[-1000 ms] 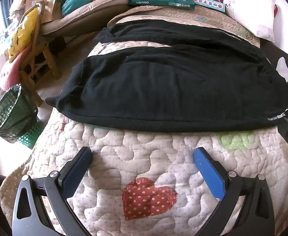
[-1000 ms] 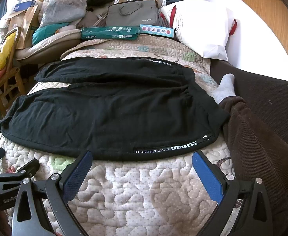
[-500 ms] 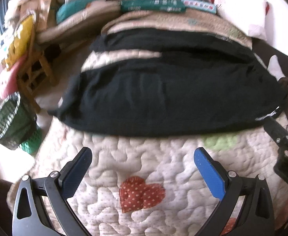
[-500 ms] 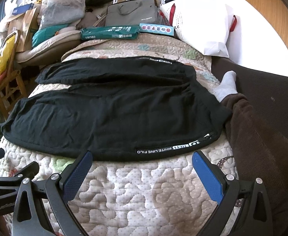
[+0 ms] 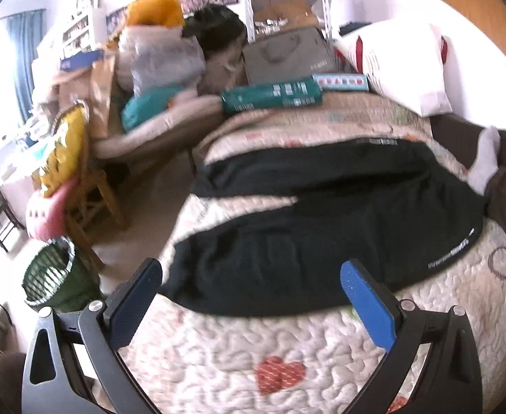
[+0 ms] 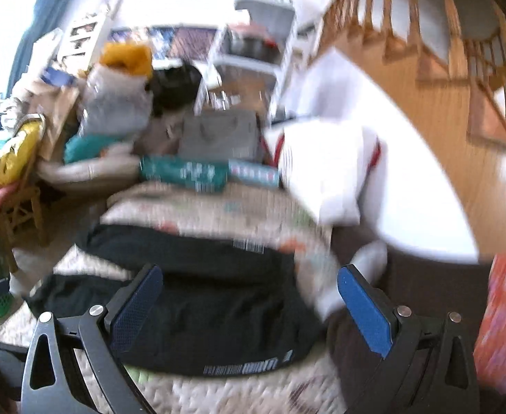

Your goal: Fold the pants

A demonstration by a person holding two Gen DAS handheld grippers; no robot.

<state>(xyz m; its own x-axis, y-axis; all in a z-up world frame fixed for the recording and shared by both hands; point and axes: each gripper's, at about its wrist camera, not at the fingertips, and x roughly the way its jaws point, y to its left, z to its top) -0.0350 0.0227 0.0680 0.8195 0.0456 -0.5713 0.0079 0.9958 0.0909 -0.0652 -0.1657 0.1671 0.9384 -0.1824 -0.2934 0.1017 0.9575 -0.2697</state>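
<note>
The black pants (image 5: 322, 234) lie spread flat on a quilted bedspread (image 5: 253, 355), the two legs running to the left and the waistband with white lettering at the right. My left gripper (image 5: 253, 296) is open and empty, just short of the pants' near edge. In the blurred right wrist view the pants (image 6: 218, 310) lie below my right gripper (image 6: 249, 307), which is open and empty and tilted up toward the room.
A person's leg in brown trousers with a white sock (image 5: 484, 165) lies at the right of the quilt. A green box (image 5: 270, 95), a white pillow (image 5: 401, 65) and piled bags stand behind. A green basket (image 5: 51, 276) and a wooden chair (image 5: 90, 200) stand at the left.
Both grippers have lifted and tilted upward, so more of the room shows and the pants sit lower in each view. The right wrist view is now motion-blurred. Both stay open.
</note>
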